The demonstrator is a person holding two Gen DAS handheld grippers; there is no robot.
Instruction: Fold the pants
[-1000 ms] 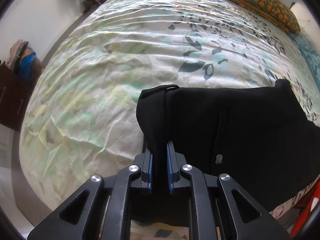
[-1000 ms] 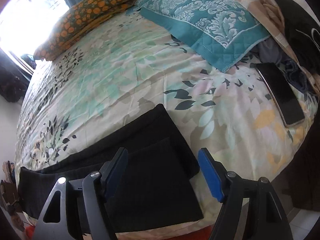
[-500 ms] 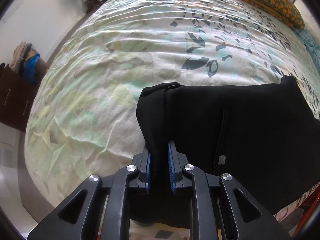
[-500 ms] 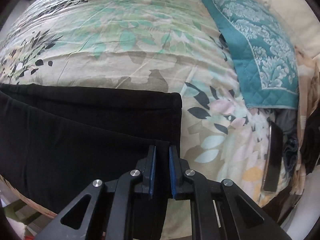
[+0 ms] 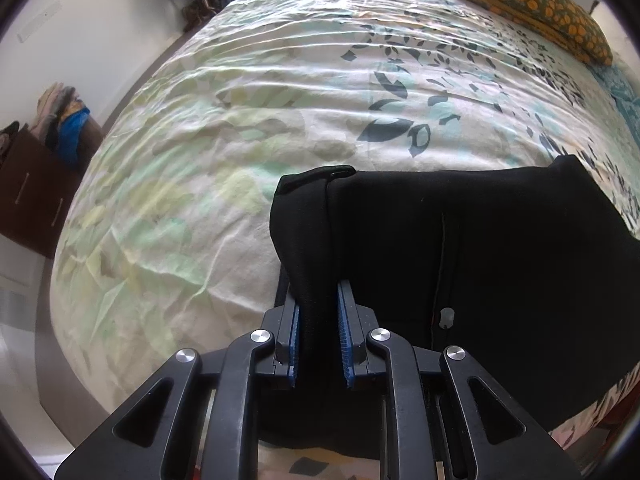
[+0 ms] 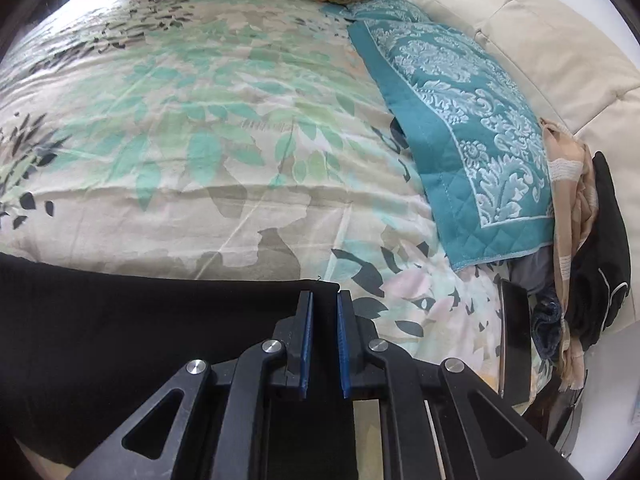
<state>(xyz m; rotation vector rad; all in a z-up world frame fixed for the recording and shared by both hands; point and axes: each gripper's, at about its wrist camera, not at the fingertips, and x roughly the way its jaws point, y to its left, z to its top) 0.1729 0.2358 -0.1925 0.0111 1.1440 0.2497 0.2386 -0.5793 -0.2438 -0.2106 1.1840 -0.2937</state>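
- Gripping a bunched waistband end between nearly closed blue pads, the left gripper (image 5: pixel 319 332) holds the black pants (image 5: pixel 480 272) at the near edge of the floral bedsheet (image 5: pixel 248 92).
- The right gripper (image 6: pixel 323 340) pinches the opposite end, seemingly the leg hems, on the same sheet.
- Judged from this, the legs lie stacked lengthwise; the crosswise folds remain.
- An orange pillow (image 5: pixel 520 4) rests at the sheet's far end.
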